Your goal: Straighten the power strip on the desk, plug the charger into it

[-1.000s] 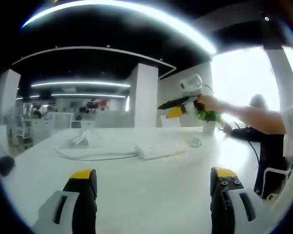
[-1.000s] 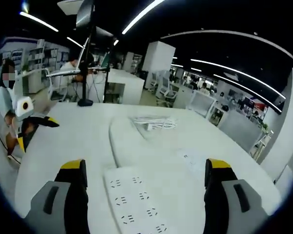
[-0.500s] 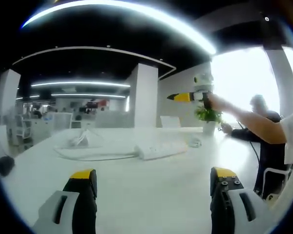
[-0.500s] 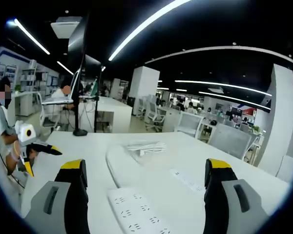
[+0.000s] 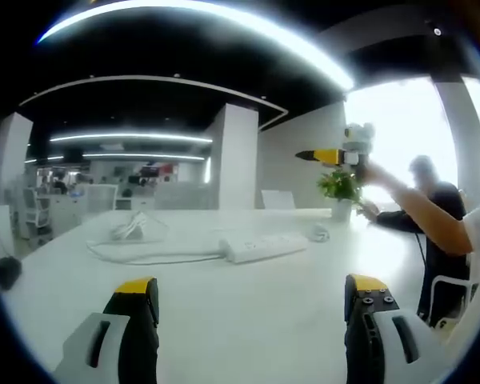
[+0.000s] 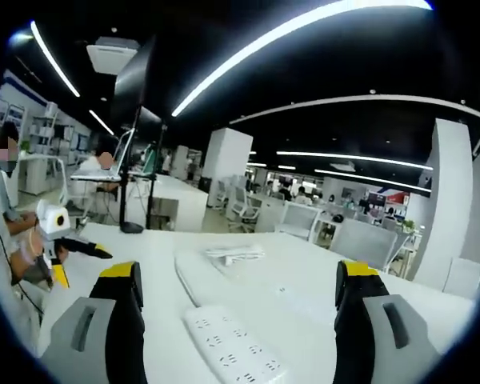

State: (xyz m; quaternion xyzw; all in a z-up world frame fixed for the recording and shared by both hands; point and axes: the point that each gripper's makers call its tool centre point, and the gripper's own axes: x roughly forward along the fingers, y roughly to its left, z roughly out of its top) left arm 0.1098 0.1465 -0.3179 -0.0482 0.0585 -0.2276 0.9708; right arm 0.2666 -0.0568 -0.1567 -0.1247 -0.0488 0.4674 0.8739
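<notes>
In the left gripper view, the left gripper (image 5: 252,320) hovers low over the white desk (image 5: 240,320) with its two yellow-tipped jaws spread wide and nothing between them. One white power strip (image 5: 264,246) lies flat farther out on the desk, a little right of centre, set at a slant, and its white cable (image 5: 144,256) curves away to the left toward a loose bundle of white cord (image 5: 132,230). A small white object that may be the charger (image 5: 320,234) sits on the desk just right of the strip's far end; it is too small to tell for sure. One potted plant (image 5: 340,192) stands at the far right of the desk. Above it, the right gripper (image 5: 316,155) is held up in the air by a person's hand (image 5: 376,172), its jaws pointing left. In the right gripper view, that gripper (image 6: 240,320) also has both jaws wide apart and empty, with the power strip (image 6: 234,352) lying between and just beyond them. The left gripper (image 6: 92,252) shows at the left edge, low over the desk; how far its jaws are parted cannot be told from there. One monitor on a stand (image 6: 136,120) rises on the far left.
</notes>
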